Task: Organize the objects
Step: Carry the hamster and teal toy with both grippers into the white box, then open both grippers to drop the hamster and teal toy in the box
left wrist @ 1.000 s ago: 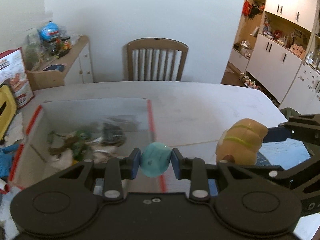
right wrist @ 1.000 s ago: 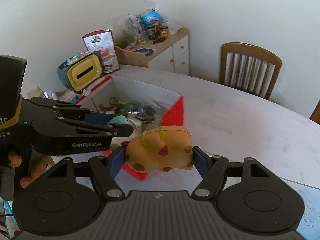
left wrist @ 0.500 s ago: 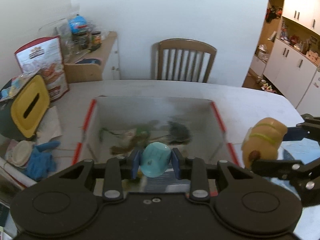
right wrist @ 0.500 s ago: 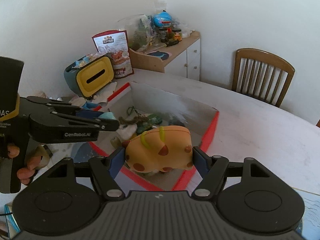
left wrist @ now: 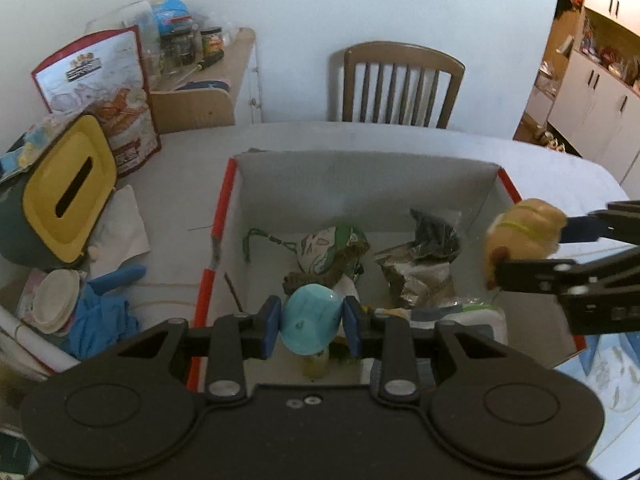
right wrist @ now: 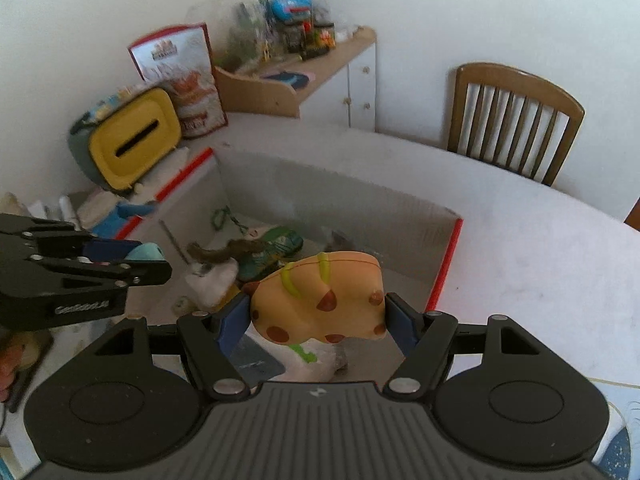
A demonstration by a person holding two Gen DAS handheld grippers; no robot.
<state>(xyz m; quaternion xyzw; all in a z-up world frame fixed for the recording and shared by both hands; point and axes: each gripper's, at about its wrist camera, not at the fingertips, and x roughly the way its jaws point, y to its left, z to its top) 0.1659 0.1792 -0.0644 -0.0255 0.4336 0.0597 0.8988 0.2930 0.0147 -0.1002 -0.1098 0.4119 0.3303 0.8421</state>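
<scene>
The left gripper (left wrist: 311, 320) has its jaws clamped on a small teal toy (left wrist: 310, 318). It hangs over the near part of the open box (left wrist: 360, 168), the one with red edges, on the white tabletop (left wrist: 400, 136). The right gripper (right wrist: 318, 312) has its jaws clamped on an orange spotted toy (right wrist: 318, 302) with green stripes. It hangs over the box too, near the wall at 3 o'clock.

Some things lie in the box already: a green patterned toy (left wrist: 334, 246), a dark crumpled bag (left wrist: 434, 232) and a few other bits that are hard to make out. So part of the tidying looks done. The two toys are not in the box yet. Both are up in the air above it. I think the next job is to let them drop inside.

More stuff sits outside the box at 9 o'clock: a yellow tissue box (left wrist: 66, 204) and a blue glove (left wrist: 106, 316). Those may need sorting too, but I cannot be sure.
</scene>
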